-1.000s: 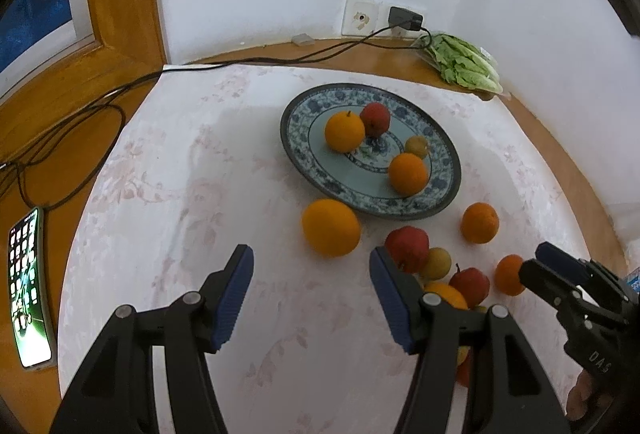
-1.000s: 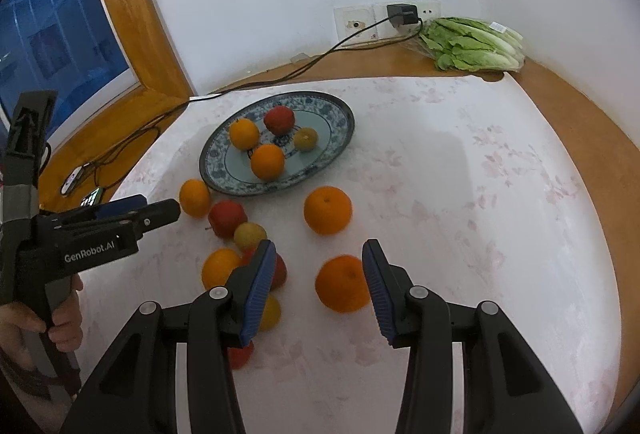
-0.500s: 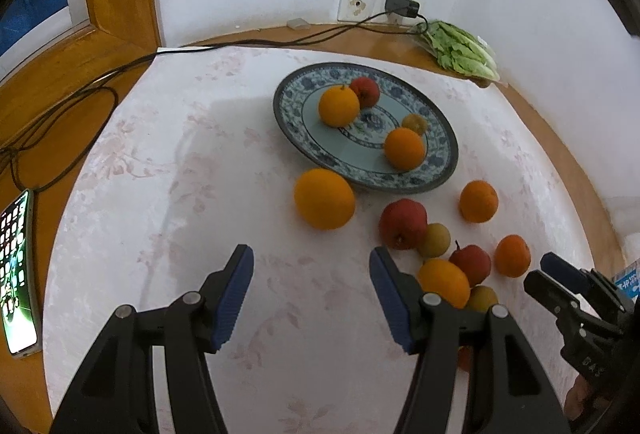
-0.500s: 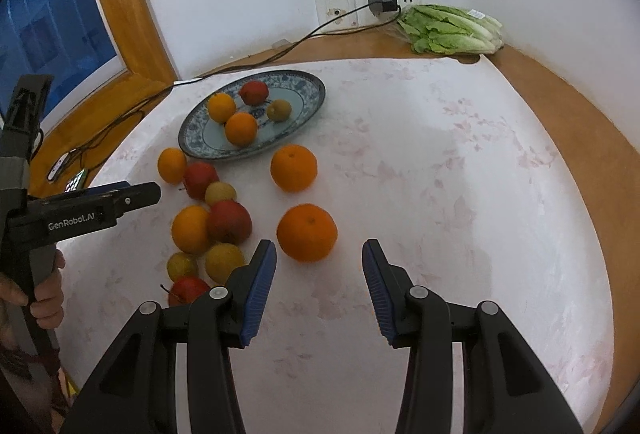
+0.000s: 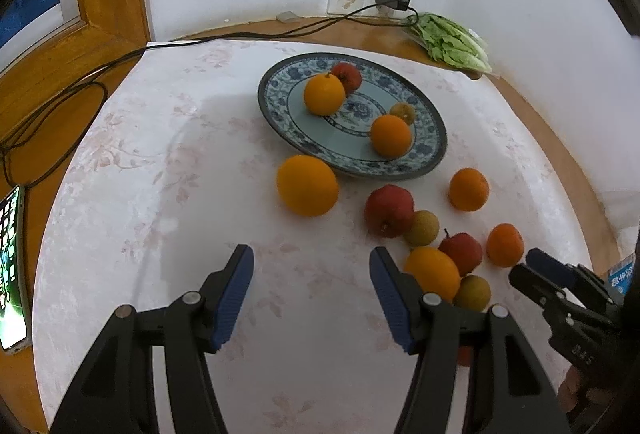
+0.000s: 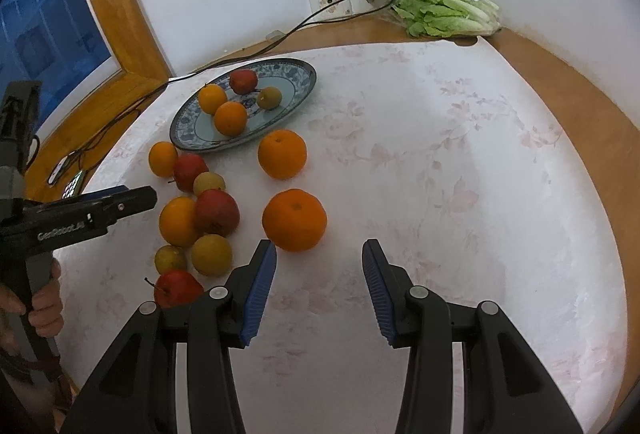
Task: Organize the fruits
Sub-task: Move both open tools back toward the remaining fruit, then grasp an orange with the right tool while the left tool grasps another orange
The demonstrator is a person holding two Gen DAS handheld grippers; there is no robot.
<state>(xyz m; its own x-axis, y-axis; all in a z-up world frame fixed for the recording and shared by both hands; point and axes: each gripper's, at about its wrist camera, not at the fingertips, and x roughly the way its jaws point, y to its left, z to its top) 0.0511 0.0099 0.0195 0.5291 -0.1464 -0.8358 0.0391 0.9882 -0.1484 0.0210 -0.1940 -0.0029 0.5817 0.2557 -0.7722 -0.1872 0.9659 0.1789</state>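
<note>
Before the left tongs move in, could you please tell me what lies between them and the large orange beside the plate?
Only bare floral tablecloth: the left wrist view shows nothing between the open left tongs and the large orange.

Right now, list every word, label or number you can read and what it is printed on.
"GenRobot.AI": side of the left hand-held gripper.
"DAS": body of the right hand-held gripper, printed upside down.
Phone screen, blue packet and lettuce bag label: too small or blurred.
</note>
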